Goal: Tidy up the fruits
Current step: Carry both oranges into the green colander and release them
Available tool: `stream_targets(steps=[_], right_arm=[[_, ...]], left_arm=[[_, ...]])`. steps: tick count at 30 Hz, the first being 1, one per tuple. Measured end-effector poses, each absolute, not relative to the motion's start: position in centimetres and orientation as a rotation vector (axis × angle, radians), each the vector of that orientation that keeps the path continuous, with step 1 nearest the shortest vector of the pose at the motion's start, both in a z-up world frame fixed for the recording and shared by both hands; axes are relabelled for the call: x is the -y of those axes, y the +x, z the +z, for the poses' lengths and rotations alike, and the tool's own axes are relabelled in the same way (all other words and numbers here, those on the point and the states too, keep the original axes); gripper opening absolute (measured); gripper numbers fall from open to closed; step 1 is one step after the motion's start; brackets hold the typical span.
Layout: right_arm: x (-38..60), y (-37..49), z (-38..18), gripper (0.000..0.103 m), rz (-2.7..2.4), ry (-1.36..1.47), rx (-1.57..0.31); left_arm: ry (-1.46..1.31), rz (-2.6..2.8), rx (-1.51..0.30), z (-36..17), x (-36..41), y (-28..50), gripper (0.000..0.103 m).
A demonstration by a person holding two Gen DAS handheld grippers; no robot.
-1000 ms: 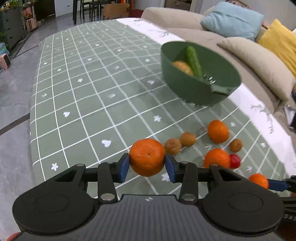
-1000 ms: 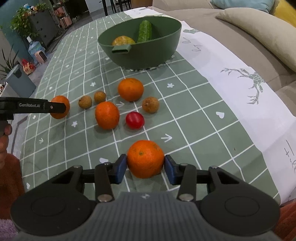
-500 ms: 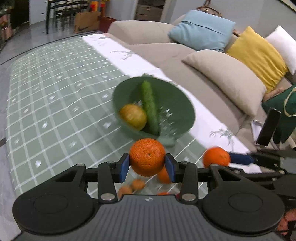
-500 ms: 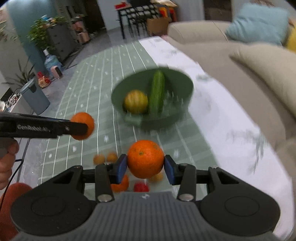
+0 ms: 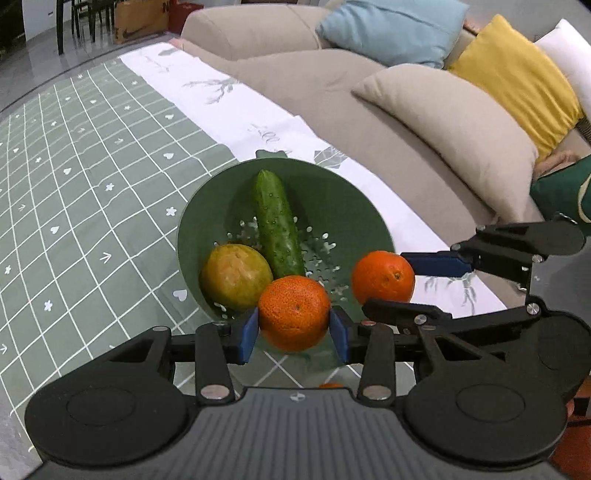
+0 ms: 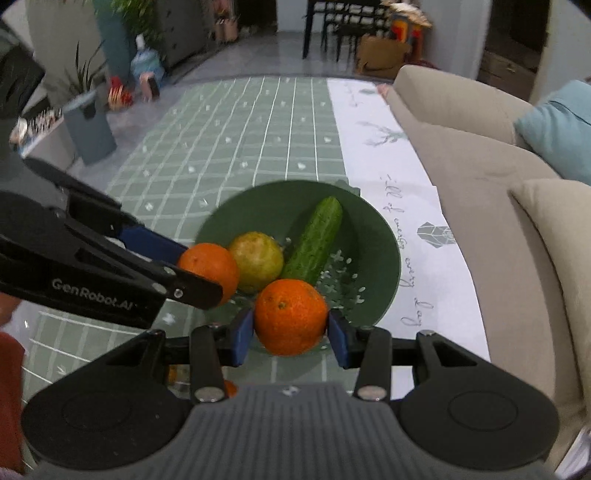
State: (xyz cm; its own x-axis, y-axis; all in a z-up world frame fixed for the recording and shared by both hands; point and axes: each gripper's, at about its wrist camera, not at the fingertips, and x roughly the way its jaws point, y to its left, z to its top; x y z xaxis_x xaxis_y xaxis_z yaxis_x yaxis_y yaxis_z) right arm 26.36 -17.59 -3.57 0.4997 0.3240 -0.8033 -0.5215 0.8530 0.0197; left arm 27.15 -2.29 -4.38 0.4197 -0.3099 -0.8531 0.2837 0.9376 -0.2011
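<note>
- Above the near rim of the green bowl [image 5: 373, 218], both grippers hang close side by side, each clamping one fruit.
- Left gripper [image 5: 294, 332]: blue pads pressed on a tangerine [image 5: 293, 312], stem dimple facing the camera.
- Right gripper [image 6: 290, 334]: pads pressed on an orange [image 6: 290, 316].
- Bowl, perforated floor, on the checked tablecloth [image 5: 81, 206]: holds a cucumber [image 5: 277, 225], long axis running near to far, and a yellow-green fruit [image 5: 236, 277] touching it on its left.

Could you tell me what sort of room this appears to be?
Most likely a home living room: a beige sofa with cushions, a table under a green checked cloth, and dining chairs beyond.
</note>
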Motion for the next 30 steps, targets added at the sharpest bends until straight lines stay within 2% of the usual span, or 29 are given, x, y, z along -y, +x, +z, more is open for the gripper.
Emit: stream_targets(steps=[10,22,30], right_arm=[[16.6,30.8,-7.1,0.04,0.594,-0.364,-1.03],[15.7,32.3,-9.4,0.041,0.666,-0.428,-1.111],[15.3,32.1,-9.3,0.042,0.651,-0.47,-1.111]], left_arm=[[0.002,-0.358,-1.219,-7.1,2.8,29.6,0.047],[0.046,-0.342,-1.296,-8.8,4.1,31.4,0.047],[0.04,-0.352,-1.286,-8.7,3.8,31.3,0.053]])
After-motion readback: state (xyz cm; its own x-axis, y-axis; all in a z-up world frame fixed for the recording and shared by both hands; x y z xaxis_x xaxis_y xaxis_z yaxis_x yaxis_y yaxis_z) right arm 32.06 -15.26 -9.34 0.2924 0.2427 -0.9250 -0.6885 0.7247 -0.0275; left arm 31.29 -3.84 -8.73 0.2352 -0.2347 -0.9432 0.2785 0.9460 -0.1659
